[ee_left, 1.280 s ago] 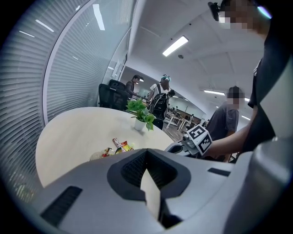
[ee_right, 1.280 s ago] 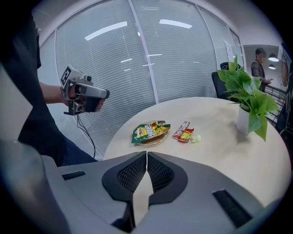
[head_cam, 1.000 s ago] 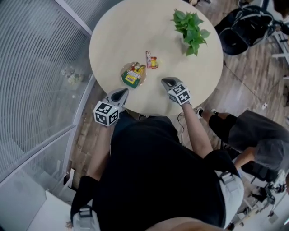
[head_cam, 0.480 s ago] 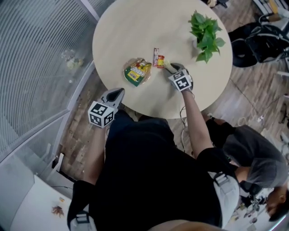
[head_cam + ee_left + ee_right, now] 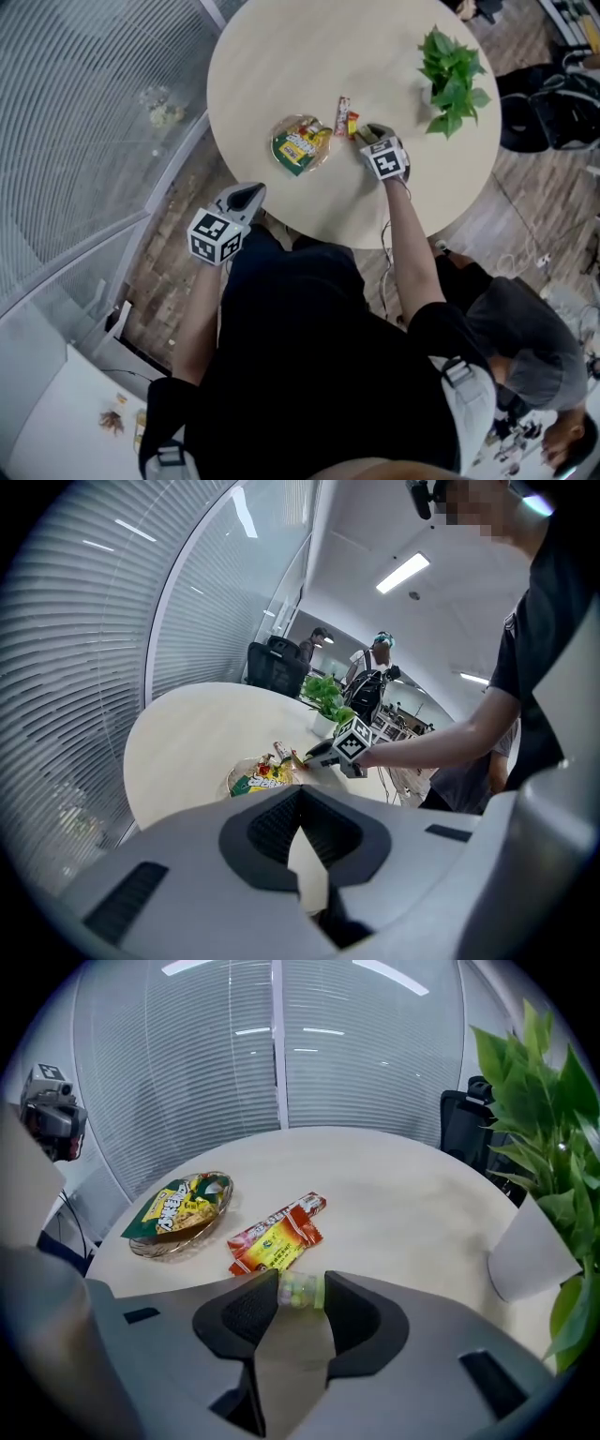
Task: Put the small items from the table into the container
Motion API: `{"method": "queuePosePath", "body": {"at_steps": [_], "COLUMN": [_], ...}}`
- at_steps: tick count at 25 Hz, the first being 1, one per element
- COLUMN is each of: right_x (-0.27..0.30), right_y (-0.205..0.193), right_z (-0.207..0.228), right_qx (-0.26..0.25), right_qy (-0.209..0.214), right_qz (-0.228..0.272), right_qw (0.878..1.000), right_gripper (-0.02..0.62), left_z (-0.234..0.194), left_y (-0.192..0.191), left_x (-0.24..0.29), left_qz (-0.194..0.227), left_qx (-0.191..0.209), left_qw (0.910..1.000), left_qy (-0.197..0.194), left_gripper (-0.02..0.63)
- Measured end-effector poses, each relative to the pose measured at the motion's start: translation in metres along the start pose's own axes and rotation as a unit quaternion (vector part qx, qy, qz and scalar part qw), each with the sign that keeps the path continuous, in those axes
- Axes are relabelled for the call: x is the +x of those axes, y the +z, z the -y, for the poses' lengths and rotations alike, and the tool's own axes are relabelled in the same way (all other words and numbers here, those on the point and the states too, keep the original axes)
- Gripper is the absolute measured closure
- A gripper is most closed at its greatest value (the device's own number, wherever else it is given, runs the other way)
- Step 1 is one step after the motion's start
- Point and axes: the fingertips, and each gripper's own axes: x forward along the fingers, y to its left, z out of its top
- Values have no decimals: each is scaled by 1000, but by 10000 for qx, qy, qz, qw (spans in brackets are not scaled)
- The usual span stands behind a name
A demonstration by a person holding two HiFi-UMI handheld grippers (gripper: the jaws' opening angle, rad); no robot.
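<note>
A glass bowl (image 5: 302,145) holding a green and yellow snack packet stands near the middle of the round table (image 5: 281,56). Two red packets (image 5: 345,118) lie side by side just right of it. My right gripper (image 5: 370,134) reaches down beside them; its jaws are opening, and a small clear roll of pale candies (image 5: 300,1290) lies on the table between its tips (image 5: 300,1294). The red packets (image 5: 278,1234) lie just beyond, the bowl (image 5: 180,1208) farther left. My left gripper (image 5: 248,197) hangs off the table's near edge, shut and empty (image 5: 298,794).
A potted green plant (image 5: 452,67) stands at the table's right, close to my right gripper, its white pot (image 5: 525,1251) at that view's right edge. A slatted glass wall curves round the left. A seated person and bags are on the floor to the right.
My right gripper has moved from the table's near edge forward to the red packets and opened. The left gripper has stayed by the table's edge.
</note>
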Motion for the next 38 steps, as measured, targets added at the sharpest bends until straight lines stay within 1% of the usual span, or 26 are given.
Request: {"method": "queuePosePath", "body": {"at_steps": [5,12,15,19,24,27,31,38], "right_x": [-6,-33,-47,-59,-63,-63,-58,-33], "right_y": [3,1,0,-17,-42,-50,-35,16], "right_z": [2,0,-18,-49,-100,-124,-140,-154], "right_qx": [-34,62,127,272,435,494,367,14], "right_qy": [-90,-278,-231,-169,48,185,239,339], "right_qz": [-11,100,156,146,29,-28,50,172], "right_qw": [10000,9995,9995,9994,9990,9986,9990,9993], "right_gripper": [433,433,433,433,433,433,433,433], "left_z": [-2,3,6,10,10,10,7,-16], "left_y": [2,18,25,28,25,23,21,18], "left_x": [-1,4,6,7,4,1,-4,-19], "left_qz": [6,77,99,92,63,45,8,1], "left_qx": [37,254,361,494,525,526,535,434], "left_qw": [10000,9993,9986,9973,9966,9962,9957,9965], "left_qy": [-22,-254,-384,-540,-639,-694,-759,-713], "left_gripper": [606,606,606,606,606,606,606,606]}}
